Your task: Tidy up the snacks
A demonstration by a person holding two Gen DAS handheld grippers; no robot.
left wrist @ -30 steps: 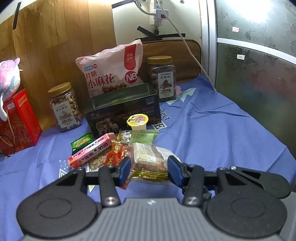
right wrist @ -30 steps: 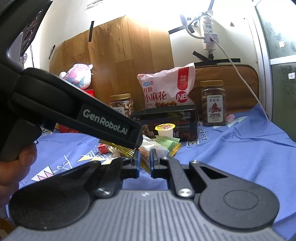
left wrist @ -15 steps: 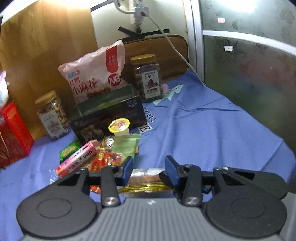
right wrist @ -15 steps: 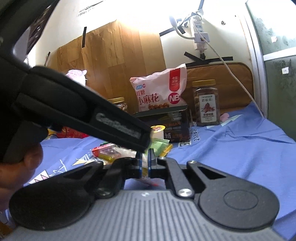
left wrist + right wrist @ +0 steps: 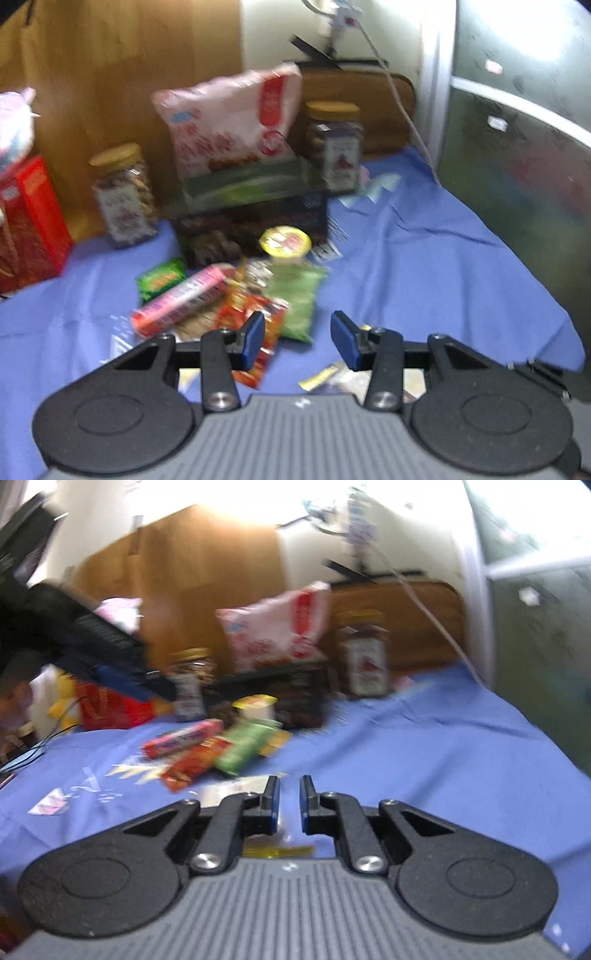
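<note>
A pile of small snacks lies on the blue cloth [image 5: 424, 280]: a pink bar box [image 5: 181, 299], a red packet [image 5: 255, 314], a green packet [image 5: 295, 295] and a yellow-lidded jelly cup [image 5: 285, 242]. Behind them stands an open dark tin box [image 5: 251, 206]. My left gripper [image 5: 300, 339] hovers just before the pile, its jaws opening with only cloth between them. A clear packet with a yellow edge [image 5: 332, 373] lies under it. My right gripper [image 5: 289, 805] is low over the cloth, jaws opening a narrow gap, nothing pinched. The clear packet [image 5: 236, 790] lies beneath its left finger.
A large pink bag [image 5: 229, 122] leans behind the tin, between two jars [image 5: 125, 195] [image 5: 336, 147]. A red box [image 5: 29, 225] stands at the left. The left gripper's dark body [image 5: 110, 657] and a hand [image 5: 14, 701] fill the right view's left side. A cable [image 5: 399, 99] hangs at the back.
The clear packet that sat between my left jaws now lies on the cloth below them. The right jaws have parted slightly. Both views have shifted and are blurred.
</note>
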